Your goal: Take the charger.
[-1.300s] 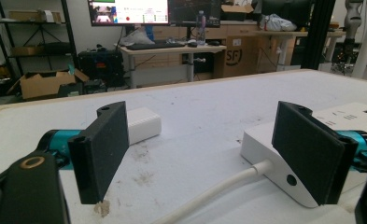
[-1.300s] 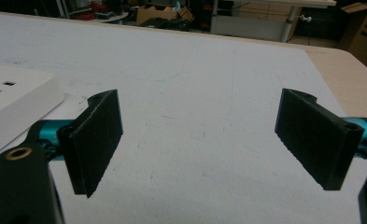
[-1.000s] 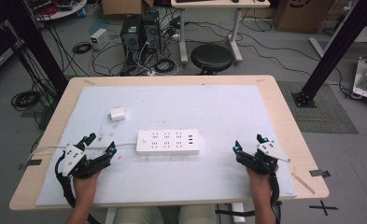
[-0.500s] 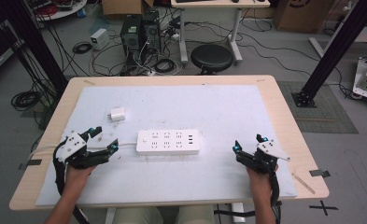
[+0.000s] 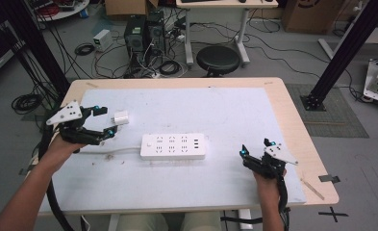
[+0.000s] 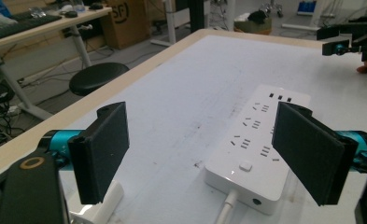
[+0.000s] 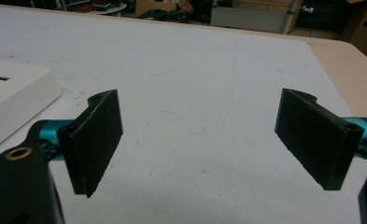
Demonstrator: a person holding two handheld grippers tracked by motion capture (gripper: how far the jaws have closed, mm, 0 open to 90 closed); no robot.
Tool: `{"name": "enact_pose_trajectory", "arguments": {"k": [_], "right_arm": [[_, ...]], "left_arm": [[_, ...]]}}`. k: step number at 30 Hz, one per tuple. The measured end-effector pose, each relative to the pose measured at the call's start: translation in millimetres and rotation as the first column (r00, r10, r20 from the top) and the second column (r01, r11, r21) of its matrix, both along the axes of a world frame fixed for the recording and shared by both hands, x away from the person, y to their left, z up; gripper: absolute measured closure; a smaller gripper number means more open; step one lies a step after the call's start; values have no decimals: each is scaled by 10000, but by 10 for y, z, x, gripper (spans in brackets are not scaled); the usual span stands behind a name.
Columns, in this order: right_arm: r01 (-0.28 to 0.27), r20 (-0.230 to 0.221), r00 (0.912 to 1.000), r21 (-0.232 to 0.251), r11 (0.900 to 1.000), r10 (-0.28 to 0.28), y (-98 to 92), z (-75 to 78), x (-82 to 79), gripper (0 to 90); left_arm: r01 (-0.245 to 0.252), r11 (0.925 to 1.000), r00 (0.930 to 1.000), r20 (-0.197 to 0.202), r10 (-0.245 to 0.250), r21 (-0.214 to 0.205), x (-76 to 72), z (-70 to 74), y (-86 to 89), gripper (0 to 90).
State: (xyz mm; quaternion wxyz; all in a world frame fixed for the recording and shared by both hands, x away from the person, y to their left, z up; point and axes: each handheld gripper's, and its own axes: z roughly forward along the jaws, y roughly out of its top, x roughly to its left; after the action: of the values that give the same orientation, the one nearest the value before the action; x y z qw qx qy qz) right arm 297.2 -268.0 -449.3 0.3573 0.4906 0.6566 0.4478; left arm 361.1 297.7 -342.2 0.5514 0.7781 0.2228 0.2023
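Note:
A white power strip lies flat in the middle of the white table mat, its cord running left. A small white plug adapter sits to its back left. My left gripper is open just left of the adapter, its jaws either side of the gap facing it. In the left gripper view the power strip lies ahead between the open jaws, and the adapter sits low beside the left jaw. My right gripper is open and empty at the front right, right of the strip.
The mat covers a wooden table with bare wood along the right and back edges. A black stool, computer towers and cables stand on the floor behind the table. In the left gripper view, the other gripper is far off.
My left gripper has moved away from the person and up the table, arriving beside the plug adapter. The right gripper has stayed almost still. Both remain open.

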Motion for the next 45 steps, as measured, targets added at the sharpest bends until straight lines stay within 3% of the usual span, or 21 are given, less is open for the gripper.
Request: {"name": "enact_pose_trajectory", "arguments": {"k": [3,6,7,11,14,18,23,24,28,35,42,45], "right_arm": [[29,-42,10000,-3,10000,-29,3,1,0,154],[52,-73,10000,-1,10000,-52,6,1,2,155],[52,-73,10000,-1,10000,-52,6,1,2,155],[91,-80,9999,-27,10000,-91,9,1,2,155],[127,-88,9999,-48,9999,-128,10,1,1,155],[151,-98,9998,-65,9999,-151,12,1,5,155],[211,-207,9996,-41,9998,-212,19,3,10,155],[250,-206,9995,-72,9997,-251,20,3,12,154],[257,-196,9995,-109,9996,-259,22,3,10,155],[281,-334,9990,-179,9994,-287,30,3,20,154],[254,-384,9989,-294,9992,-266,32,5,33,155],[233,-434,9988,-277,9993,-245,36,4,34,155]], "left_arm": [[443,9989,9975,-547,-436,119,132,85,1,190],[841,9964,9934,-773,-846,-99,249,131,-5,190],[922,9957,9918,-887,-919,-4,279,141,-11,190],[1323,9890,9885,-822,-1268,656,447,209,-37,193],[1433,9867,9881,-668,-1383,771,538,240,-50,193],[1555,9817,9854,-863,-1465,1097,650,240,-62,193],[1492,9774,9846,-1135,-1329,1498,839,147,-27,193],[1476,9772,9837,-1254,-1289,1528,928,57,9,193],[1484,9721,9823,-1409,-1236,1816,1030,-72,48,193],[1664,9499,9776,-1700,-1238,2648,1176,-307,90,193],[1420,9486,9747,-2073,-841,2828,1309,-482,123,193],[1327,9476,9694,-2374,-629,2907,1362,-565,148,193]]}}
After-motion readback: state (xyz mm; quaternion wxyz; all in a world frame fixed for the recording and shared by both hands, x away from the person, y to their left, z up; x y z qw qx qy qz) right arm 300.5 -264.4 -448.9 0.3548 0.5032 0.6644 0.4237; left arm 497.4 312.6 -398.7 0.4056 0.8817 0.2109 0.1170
